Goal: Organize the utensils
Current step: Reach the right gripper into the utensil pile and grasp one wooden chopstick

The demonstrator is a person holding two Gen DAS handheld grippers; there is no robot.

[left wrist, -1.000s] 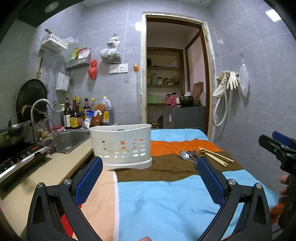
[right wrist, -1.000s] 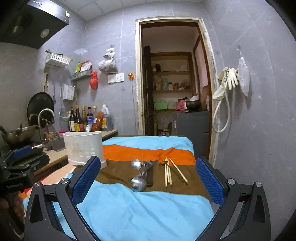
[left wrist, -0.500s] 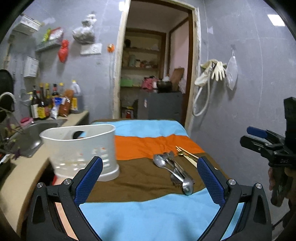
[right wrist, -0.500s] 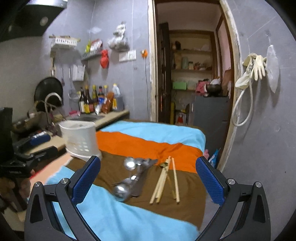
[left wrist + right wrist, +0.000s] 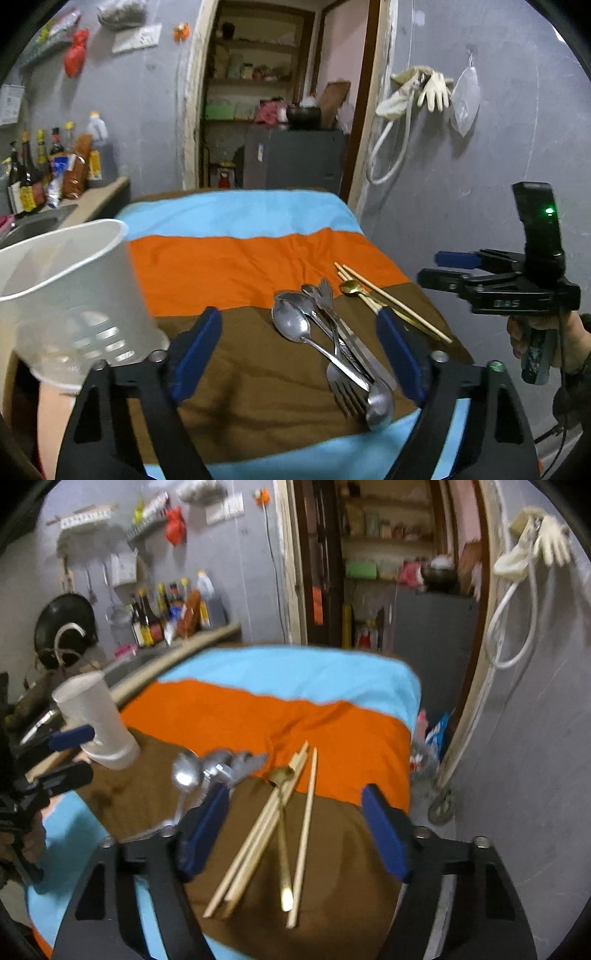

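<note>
Both your grippers hang empty, jaws wide, over the striped cloth.

Your left gripper (image 5: 299,354) frames the steel spoons (image 5: 295,325) and fork (image 5: 345,391) piled on the brown band; your right gripper (image 5: 295,830) straddles the wooden chopsticks (image 5: 258,834) and gold spoon (image 5: 282,834) nearer the table's right edge. The white utensil holder (image 5: 70,288) stands at the left edge.

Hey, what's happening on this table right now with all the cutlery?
A person holds a gripper in each hand over a striped cloth. The left gripper, open, hangs over the pile of steel spoons and a fork; the right gripper, also open, hangs over the chopsticks and a gold spoon. Nothing is picked up yet. The white utensil holder stands at the left.
</note>
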